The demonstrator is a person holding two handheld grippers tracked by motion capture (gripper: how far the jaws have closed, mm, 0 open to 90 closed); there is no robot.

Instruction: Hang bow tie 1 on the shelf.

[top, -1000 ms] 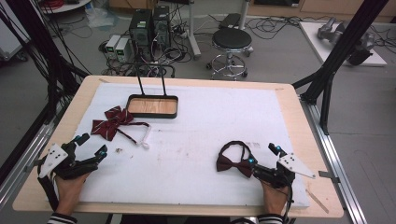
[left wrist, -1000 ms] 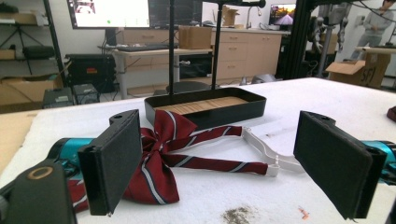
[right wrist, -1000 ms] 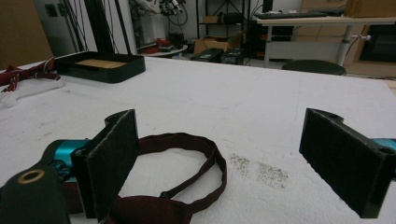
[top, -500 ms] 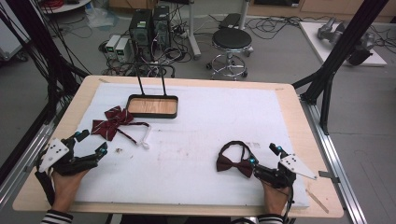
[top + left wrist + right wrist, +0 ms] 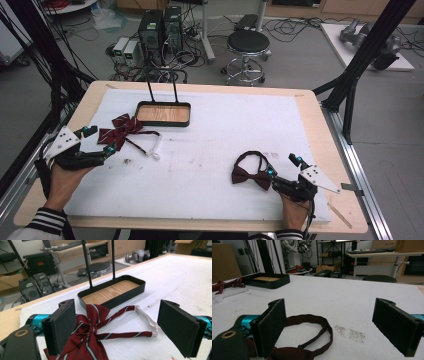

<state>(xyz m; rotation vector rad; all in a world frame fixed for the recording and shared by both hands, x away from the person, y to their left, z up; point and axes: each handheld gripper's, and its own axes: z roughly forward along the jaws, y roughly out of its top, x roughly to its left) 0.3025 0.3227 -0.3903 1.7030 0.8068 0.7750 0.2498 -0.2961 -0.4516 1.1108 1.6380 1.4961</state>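
Both tongs gape wide, empty: left tongs (image 5: 117, 327) straddle the striped maroon bow tie (image 5: 87, 340); right tongs (image 5: 329, 327) should centre over the plain dark-red bow tie (image 5: 250, 176).

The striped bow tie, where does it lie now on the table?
In the high view the striped bow tie lies at the table's left, just in front of the black tray, beside the open left gripper.

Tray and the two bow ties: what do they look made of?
Tray: black walls, probably metal or plastic; wood-grain floor. Striped bow tie: woven fabric with a slight sheen; white strap looks plastic. Dark bow tie: matte maroon cloth, fuzzy, possibly velvet.
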